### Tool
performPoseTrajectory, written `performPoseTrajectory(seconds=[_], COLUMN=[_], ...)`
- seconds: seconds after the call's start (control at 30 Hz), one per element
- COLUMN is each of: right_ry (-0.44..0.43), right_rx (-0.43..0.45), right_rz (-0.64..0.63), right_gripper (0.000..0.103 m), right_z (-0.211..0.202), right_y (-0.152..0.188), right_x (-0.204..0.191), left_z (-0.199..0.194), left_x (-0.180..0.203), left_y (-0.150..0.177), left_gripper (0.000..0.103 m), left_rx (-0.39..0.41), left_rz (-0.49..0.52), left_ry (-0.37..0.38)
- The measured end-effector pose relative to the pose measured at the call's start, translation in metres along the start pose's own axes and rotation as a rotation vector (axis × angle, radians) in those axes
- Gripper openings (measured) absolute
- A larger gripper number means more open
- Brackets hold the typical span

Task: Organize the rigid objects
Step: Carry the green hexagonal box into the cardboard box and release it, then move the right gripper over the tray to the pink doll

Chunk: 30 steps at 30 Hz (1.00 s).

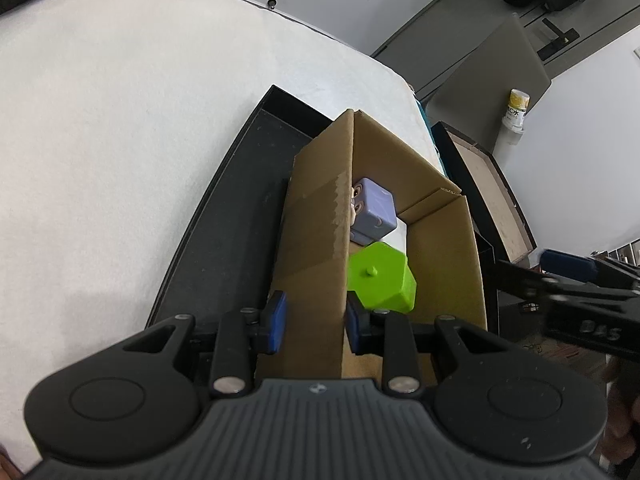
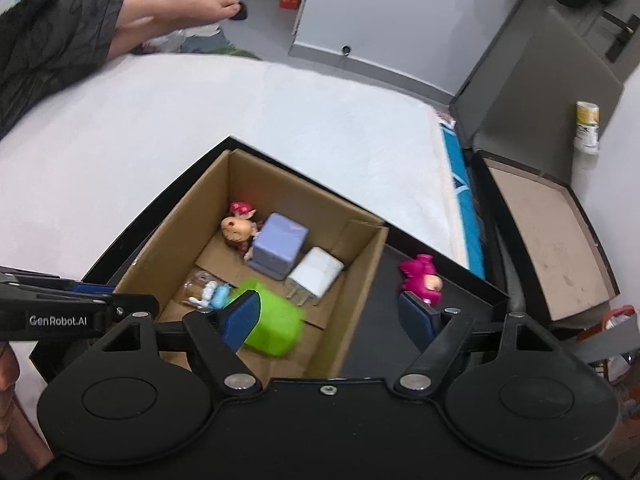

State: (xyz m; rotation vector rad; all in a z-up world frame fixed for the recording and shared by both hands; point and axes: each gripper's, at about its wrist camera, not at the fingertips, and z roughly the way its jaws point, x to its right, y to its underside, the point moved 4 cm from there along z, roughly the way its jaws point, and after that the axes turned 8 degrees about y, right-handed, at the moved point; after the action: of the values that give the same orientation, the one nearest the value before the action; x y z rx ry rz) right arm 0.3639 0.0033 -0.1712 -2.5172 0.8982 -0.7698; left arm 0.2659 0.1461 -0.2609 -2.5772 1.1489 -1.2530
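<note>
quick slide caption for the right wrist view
Open right gripper above cardboard box of toys; pink figure waits outside on black tray.

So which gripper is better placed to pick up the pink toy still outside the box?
The right gripper: it is open, and the pink toy lies just ahead of its right finger. The left gripper is shut on the box wall.

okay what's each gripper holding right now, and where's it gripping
The left gripper pinches the cardboard box by its near side wall, one pad outside, one inside. The right gripper is open above the box, holding nothing.
</note>
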Motion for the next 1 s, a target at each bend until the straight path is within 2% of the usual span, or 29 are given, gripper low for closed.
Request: performPoseTrajectory(seconds=[0.47, 0.73, 1.0], right_ry=[0.05, 0.053, 0.051], right_rx=[-0.046, -0.023, 0.015], right_rz=[0.136, 0.18, 0.232], right_gripper=[0.075, 0.08, 0.087], right_z=[-0.015, -0.018, -0.003], right_y=[0.028, 0.037, 0.049], right_x=[0.058, 0.074, 0.085], left_z=[-0.005, -0.006, -0.003], left_x=[0.0, 0.0, 0.003], left_y=[-0.001, 0.0, 0.001], left_gripper=[0.028, 0.028, 0.028], left_rx=[0.004, 0.007, 0.007], left_rz=[0.007, 0.014, 0.025], left_ry=[0.009, 0.009, 0.002])
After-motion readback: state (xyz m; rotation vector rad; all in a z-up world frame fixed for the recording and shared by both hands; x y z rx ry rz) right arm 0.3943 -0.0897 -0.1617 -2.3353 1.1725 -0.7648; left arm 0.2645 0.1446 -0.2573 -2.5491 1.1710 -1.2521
